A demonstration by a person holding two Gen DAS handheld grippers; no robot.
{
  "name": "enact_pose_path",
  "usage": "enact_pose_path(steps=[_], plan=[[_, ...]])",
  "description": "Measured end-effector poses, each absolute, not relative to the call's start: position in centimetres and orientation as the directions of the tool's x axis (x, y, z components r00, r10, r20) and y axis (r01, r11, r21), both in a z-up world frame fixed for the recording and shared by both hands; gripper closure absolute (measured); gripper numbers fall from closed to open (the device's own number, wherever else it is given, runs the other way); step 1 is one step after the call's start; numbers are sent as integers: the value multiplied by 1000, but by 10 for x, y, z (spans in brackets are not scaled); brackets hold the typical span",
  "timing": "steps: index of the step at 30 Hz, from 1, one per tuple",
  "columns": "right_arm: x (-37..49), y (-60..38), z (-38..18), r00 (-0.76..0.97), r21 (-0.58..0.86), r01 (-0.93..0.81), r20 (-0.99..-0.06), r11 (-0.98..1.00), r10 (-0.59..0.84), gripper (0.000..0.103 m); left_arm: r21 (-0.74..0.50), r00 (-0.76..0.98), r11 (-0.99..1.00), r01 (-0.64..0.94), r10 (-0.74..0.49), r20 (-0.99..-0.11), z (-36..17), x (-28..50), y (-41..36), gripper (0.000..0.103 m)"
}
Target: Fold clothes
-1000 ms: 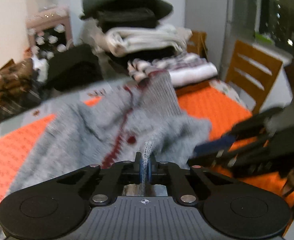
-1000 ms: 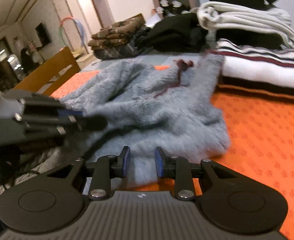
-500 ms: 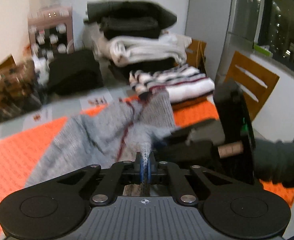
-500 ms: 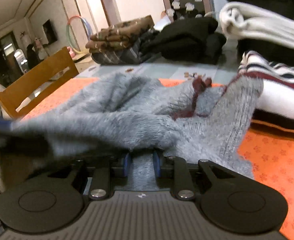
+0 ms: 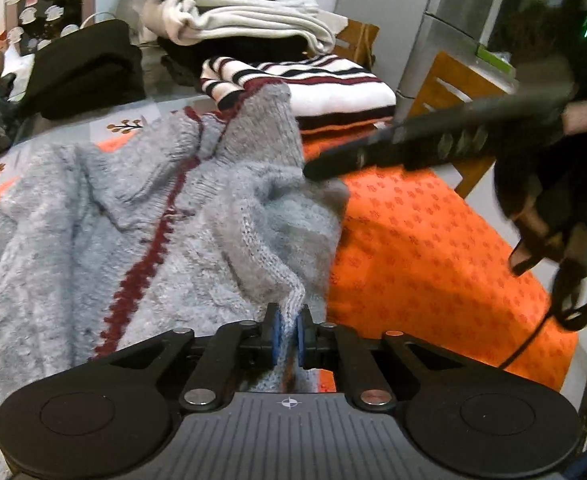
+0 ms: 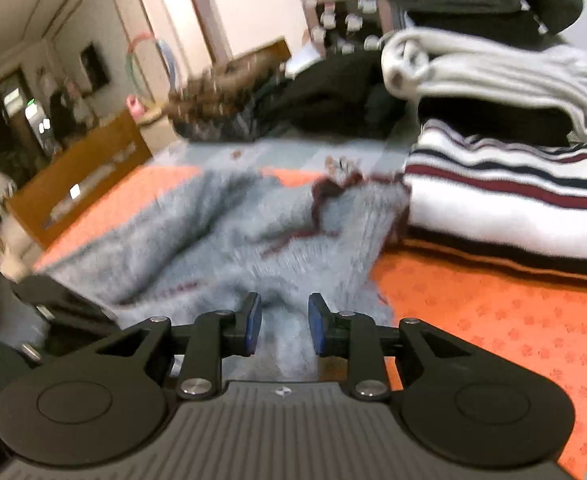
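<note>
Sweater, grey w/ dark red trim, lies rumpled across the orange cloth on the table, collar end toward the far edge by the striped folded stack. Left tool is narrow, jaws just eased a bit, a knit edge between the pads at the near edge. Right tool stands wider, fabric between the jaws, grip unclear. Left is nearer the loose edge; fold prob. runs toward the collar.
</note>
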State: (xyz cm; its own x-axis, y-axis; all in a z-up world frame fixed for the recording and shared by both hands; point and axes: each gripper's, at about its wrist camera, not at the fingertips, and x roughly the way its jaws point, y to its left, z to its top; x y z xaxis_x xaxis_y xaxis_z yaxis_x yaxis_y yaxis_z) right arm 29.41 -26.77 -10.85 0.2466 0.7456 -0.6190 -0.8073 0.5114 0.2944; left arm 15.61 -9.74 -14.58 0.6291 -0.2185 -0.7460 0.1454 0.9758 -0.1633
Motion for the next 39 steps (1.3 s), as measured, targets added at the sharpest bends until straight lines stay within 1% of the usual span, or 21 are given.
enact_pose_path(steps=[2, 4, 6, 9, 11, 12, 13, 16, 17, 18, 23, 26, 27, 28, 30, 33, 36, 37, 39], plan=[[288, -263, -101, 241, 315, -816, -577, 485, 780, 72, -158, 626, 973, 166, -228, -746, -148, 157, -102, 82], [283, -252, -100, 216, 341, -827, -542, 447, 812, 72, -150, 626, 970, 190, -238, -743, -150, 156, -107, 69], [280, -240, -107, 191, 347, -838, -536, 421, 822, 72, -138, 628, 967, 213, -244, -739, -150, 155, -112, 63], [280, -219, -131, 175, 312, -849, -594, 426, 785, 74, -142, 638, 965, 221, -253, -728, -146, 148, -111, 60], [284, -215, -151, 210, 259, -845, -643, 468, 736, 82, -153, 646, 963, 220, -262, -717, -141, 142, -107, 58], [286, -216, -159, 225, 242, -842, -653, 481, 723, 89, -160, 651, 962, 219, -266, -711, -137, 138, -104, 58], [288, -221, -162, 229, 252, -841, -635, 479, 737, 90, -170, 657, 962, 215, -271, -703, -132, 133, -100, 58], [288, -226, -155, 228, 283, -826, -622, 487, 749, 91, -184, 685, 965, 187, -262, -680, -117, 108, -85, 57], [284, -228, -149, 232, 281, -830, -611, 482, 756, 90, -186, 695, 968, 169, -251, -674, -112, 99, -79, 57], [280, -229, -143, 236, 279, -833, -601, 477, 764, 87, -188, 704, 970, 151, -239, -668, -108, 90, -74, 57], [257, -227, -122, 220, 292, -850, -560, 438, 799, 85, -204, 729, 979, 25, -157, -666, -97, 47, -45, 58], [238, -221, -119, 179, 305, -868, -545, 392, 819, 78, -228, 721, 973, -39, -130, -680, -99, 29, -32, 60], [232, -218, -121, 166, 305, -874, -545, 378, 822, 73, -231, 718, 971, -57, -121, -685, -100, 24, -29, 60], [227, -214, -122, 161, 292, -880, -556, 374, 815, 72, -227, 716, 971, -71, -109, -690, -101, 19, -27, 60], [220, -211, -125, 171, 268, -883, -582, 387, 795, 72, -217, 717, 972, -92, -87, -691, -99, 5, -23, 60], [216, -218, -120, 190, 293, -860, -576, 418, 795, 70, -219, 720, 967, -131, -59, -692, -96, -20, -17, 59], [218, -232, -113, 224, 345, -807, -572, 480, 789, 66, -223, 719, 958, -180, -27, -694, -95, -47, -11, 58], [220, -236, -113, 231, 369, -783, -576, 502, 784, 61, -226, 719, 954, -198, -15, -695, -94, -57, -10, 57], [227, -242, -114, 229, 422, -725, -597, 544, 769, 59, -233, 718, 939, -253, 21, -695, -94, -78, -9, 54]])
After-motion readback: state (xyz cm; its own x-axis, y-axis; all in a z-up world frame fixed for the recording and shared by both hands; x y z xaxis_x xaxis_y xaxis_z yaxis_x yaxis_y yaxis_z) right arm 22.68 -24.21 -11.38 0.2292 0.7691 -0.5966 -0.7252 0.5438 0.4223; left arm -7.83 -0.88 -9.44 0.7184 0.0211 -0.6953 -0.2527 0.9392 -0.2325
